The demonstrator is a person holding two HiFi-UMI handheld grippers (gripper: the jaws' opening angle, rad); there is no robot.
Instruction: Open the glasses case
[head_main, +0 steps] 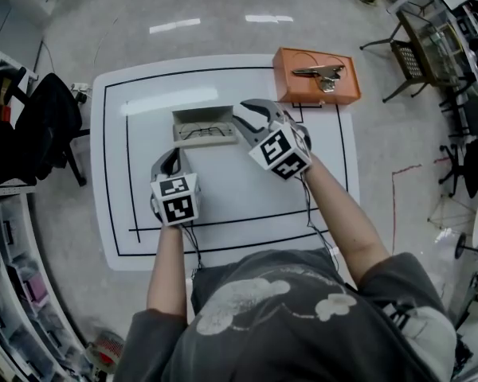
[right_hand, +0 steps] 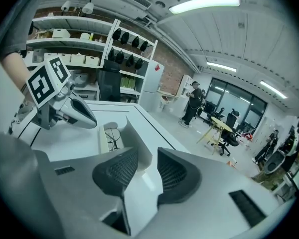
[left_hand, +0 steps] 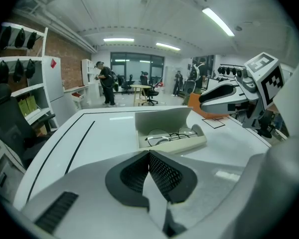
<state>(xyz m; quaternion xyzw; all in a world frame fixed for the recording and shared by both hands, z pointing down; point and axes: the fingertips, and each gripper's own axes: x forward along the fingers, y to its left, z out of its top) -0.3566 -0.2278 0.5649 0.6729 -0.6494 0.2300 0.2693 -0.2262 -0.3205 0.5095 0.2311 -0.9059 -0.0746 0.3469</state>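
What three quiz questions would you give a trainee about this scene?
1. True or false: the glasses case on the white table stands open.
2. What lies inside it? A) keys B) glasses C) a pen
3. Fill in: the case's lid stands between the parted jaws of the ___ gripper.
Key: 1 true; 2 B; 3 right. It is the right gripper; the left gripper is shut and empty.

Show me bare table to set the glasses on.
Bare: left side of the white table, beside the open grey glasses case, and the near strip. Crowded: far right corner with the orange box, and around the right claw.
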